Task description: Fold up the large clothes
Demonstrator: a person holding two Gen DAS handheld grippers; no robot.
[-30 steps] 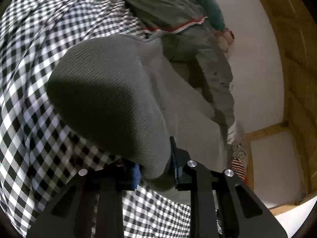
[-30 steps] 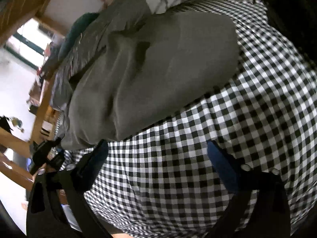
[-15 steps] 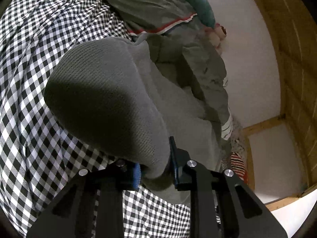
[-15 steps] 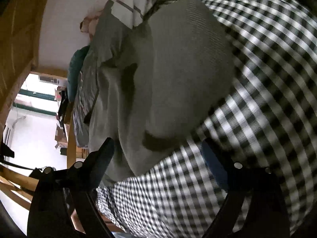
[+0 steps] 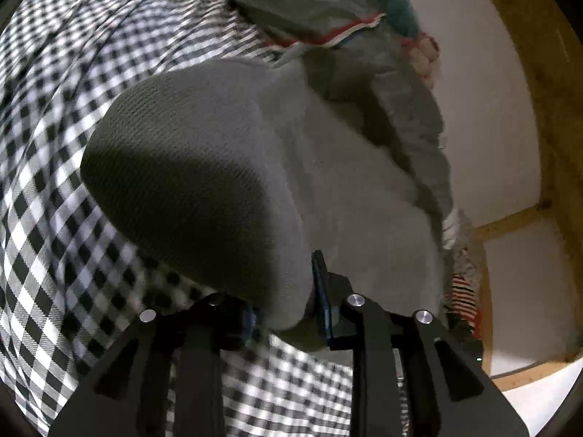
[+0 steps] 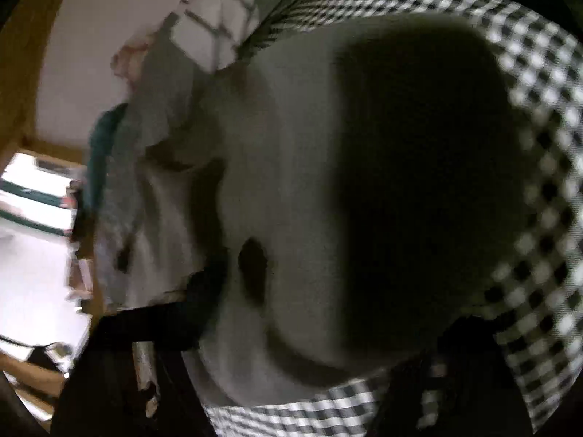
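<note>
- Grey knit garment (image 5: 204, 167) lying on a black-and-white checked cloth (image 5: 47, 240), ribbed weave clear in the left wrist view, one rounded fold lifted toward the camera.
- Left hand-held gripper (image 5: 286, 309) closed narrowly on the near edge of this grey knit garment; fabric pinched between the two fingers, blue pad showing on the right finger (image 5: 322, 291).
- Right hand-held gripper (image 6: 328, 331) low over the same garment (image 6: 298, 167); left finger (image 6: 204, 291) dark and set against the cloth, right finger lost in shadow and blur, so width of the jaws impossible to tell, and no grasp to be confirmed.
- Large dark shadow over the right half of the garment in the right wrist view; small dark spot (image 6: 253, 269) on the grey fabric near the left finger, nature unclear.
- Behind the garment, a heap of other clothes (image 5: 408, 116): grey pieces, one with a red and white trim (image 5: 349, 31), a teal piece (image 5: 395, 0), a red-striped piece (image 5: 464, 298) low at the right.
- White cloth with thin dark lines (image 6: 215, 32) at the top of the right wrist view, beside the checked cloth (image 6: 546, 189).
- White wall (image 5: 484, 116) and wooden frame (image 5: 554, 83) at the far side.
- No brand, label or readable writing visible anywhere; both views partly blurred.
</note>
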